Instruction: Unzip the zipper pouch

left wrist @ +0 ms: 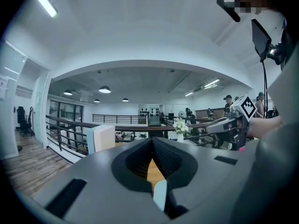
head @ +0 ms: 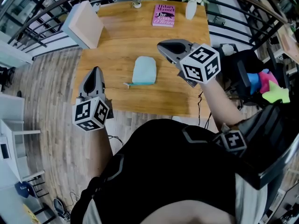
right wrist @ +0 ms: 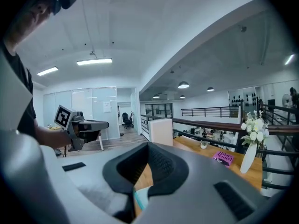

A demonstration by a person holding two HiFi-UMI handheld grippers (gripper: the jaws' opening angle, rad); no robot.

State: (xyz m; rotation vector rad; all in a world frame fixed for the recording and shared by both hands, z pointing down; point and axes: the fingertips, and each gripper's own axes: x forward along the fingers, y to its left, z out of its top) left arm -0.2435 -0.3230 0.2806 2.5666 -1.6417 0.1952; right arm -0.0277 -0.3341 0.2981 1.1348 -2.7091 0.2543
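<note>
A light blue zipper pouch lies flat in the middle of the wooden table. Its teal zipper edge faces me, and a small tab sticks out at the left end. My left gripper hovers over the table's near left edge, shut and empty, left of the pouch. My right gripper hangs shut and empty to the pouch's upper right. In the left gripper view the shut left gripper shows a sliver of the pouch below. The right gripper view shows the shut right gripper above the pouch.
A pink book, a white vase of flowers and a small potted plant stand at the table's far edge. A beige box sits on the far left corner. Bright toys lie off the right side. A railing runs behind.
</note>
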